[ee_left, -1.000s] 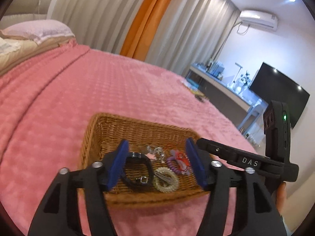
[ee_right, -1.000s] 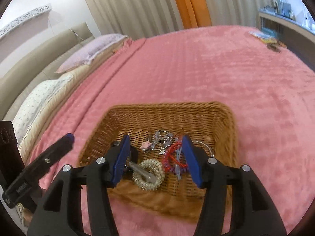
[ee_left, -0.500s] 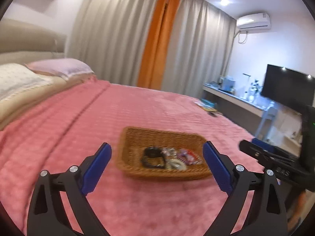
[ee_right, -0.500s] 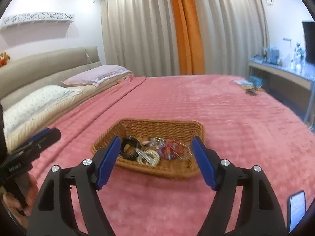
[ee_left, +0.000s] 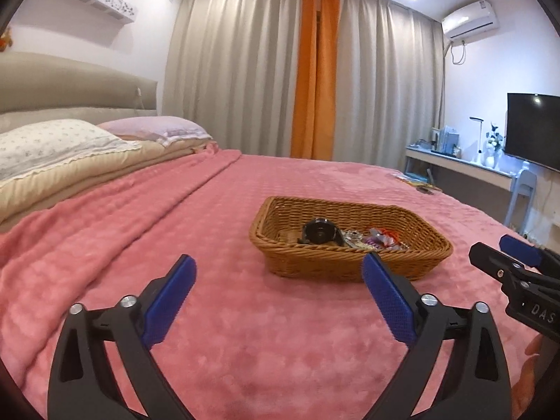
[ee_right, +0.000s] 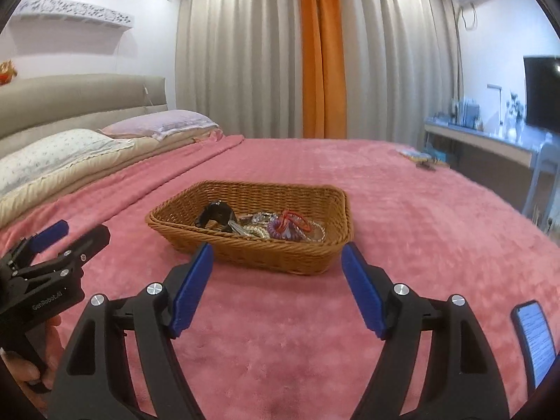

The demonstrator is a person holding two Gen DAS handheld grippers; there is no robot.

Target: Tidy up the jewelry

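Both the left gripper (ee_left: 276,294) and right gripper (ee_right: 276,285) hang wide apart and empty near the basket (ee_right: 280,260) on the pink blanket (ee_right: 420,210), the jewelry (ee_right: 276,227) heaped inside, seemingly gathered there for tidiness.

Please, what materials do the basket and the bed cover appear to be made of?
The basket looks like woven wicker or rattan, light brown and matte: the plaited strands show along its wall; it could be a plastic imitation. The bed cover appears to be soft pink fleece or plush, with a dimpled, fuzzy surface.
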